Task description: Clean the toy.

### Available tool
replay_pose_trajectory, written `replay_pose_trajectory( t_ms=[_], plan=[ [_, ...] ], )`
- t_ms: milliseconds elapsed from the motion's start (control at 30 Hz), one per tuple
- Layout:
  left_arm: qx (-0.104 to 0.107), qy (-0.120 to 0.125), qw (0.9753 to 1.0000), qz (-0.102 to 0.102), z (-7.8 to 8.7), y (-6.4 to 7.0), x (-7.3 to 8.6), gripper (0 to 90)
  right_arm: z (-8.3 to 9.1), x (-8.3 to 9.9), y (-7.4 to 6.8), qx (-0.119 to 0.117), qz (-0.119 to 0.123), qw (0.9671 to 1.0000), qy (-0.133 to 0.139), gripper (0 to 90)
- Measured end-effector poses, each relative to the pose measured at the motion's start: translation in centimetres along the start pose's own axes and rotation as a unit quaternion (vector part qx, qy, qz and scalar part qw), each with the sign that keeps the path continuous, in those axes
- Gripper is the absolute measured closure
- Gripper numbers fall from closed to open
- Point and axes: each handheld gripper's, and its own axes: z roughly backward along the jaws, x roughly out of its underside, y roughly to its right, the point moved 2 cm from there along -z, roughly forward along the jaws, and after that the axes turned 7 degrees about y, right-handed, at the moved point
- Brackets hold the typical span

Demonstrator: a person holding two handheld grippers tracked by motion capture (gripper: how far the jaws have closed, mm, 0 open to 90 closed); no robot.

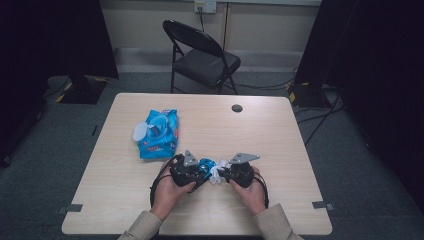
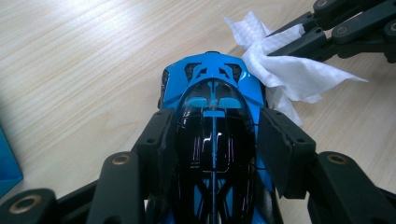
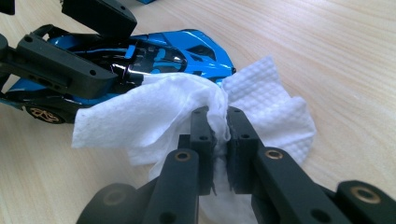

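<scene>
Blue and black, the toy car (image 2: 212, 116) sits at the table's (image 1: 280, 130) near middle, where we clamp its sides in the left gripper (image 2: 215, 140). Our right gripper (image 3: 219, 135) pinches a white wipe (image 3: 154, 112) against the car's nose. Far left lies a wipes pack (image 1: 159, 134).

A blue plastic pack of wet wipes (image 1: 158, 133), flap open, lies on the pale wooden desk (image 1: 260, 130); a black folding chair (image 1: 200, 55) stands beyond it.
</scene>
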Motion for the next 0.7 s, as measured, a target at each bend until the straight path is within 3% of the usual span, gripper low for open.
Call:
replay_pose_trajectory(
  t_ms=[333,700],
  plan=[
    [0.000,-0.001,1.0000,0.001,0.0,0.0,0.0,47.8,0.1,0.2,-0.4,-0.003,0.005,1.0000,-0.007,84.0],
    [-0.001,0.000,1.0000,0.002,0.0,0.0,0.0,47.7,0.0,0.2,-2.4,-0.034,0.029,0.9988,-0.019,84.0]
  ],
)
